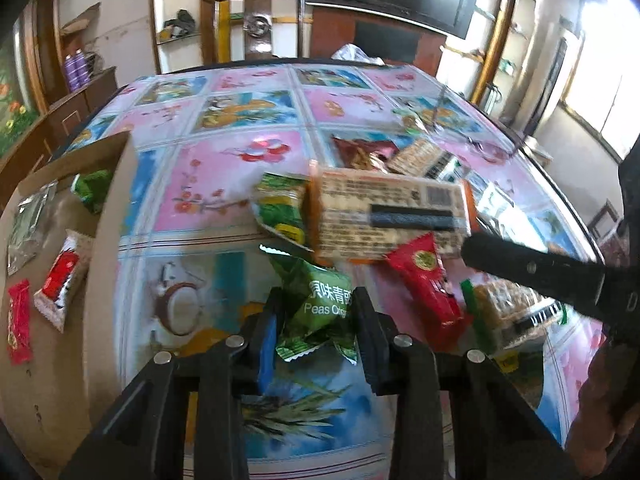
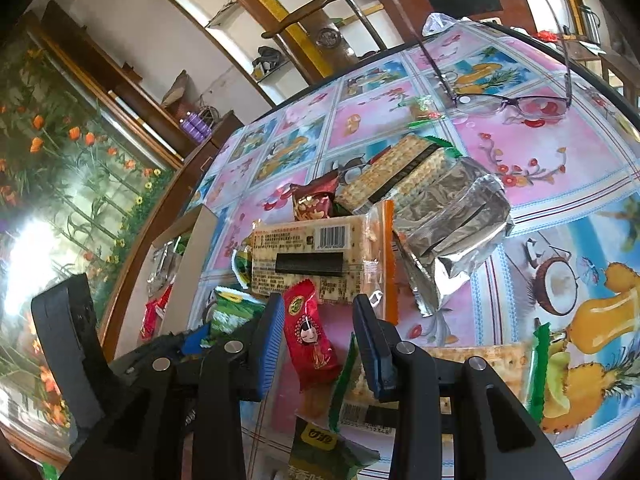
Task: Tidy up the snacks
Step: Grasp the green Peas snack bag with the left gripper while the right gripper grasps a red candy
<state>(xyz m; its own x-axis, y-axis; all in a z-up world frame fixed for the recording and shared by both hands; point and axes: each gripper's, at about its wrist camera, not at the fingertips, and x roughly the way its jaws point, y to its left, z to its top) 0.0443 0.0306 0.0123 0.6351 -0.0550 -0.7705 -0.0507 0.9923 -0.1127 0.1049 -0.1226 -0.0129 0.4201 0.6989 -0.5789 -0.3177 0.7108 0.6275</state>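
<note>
My left gripper [image 1: 319, 296] is shut on a crumpled green pea packet [image 1: 324, 312], held just above the flowered tablecloth. Behind it lies a heap of snacks topped by an orange-edged cracker pack [image 1: 388, 216] and a red candy packet [image 1: 424, 280]. In the right wrist view, my right gripper [image 2: 318, 302] hovers over that red candy packet [image 2: 310, 340]. The packet lies flat between the blue pads with a gap on its right side, so these jaws stand open. The cracker pack [image 2: 320, 256] sits just past the fingertips. One right finger [image 1: 520, 272] reaches in from the right.
An open cardboard box [image 1: 106, 216] at the left holds several packets, red, silver and green. More cracker packs [image 2: 400, 176], a silver foil bag [image 2: 452, 220] and a dark green packet [image 2: 324, 452] lie around. Glasses [image 2: 512, 104] rest farther back. A wooden chair [image 1: 256, 20] stands behind the table.
</note>
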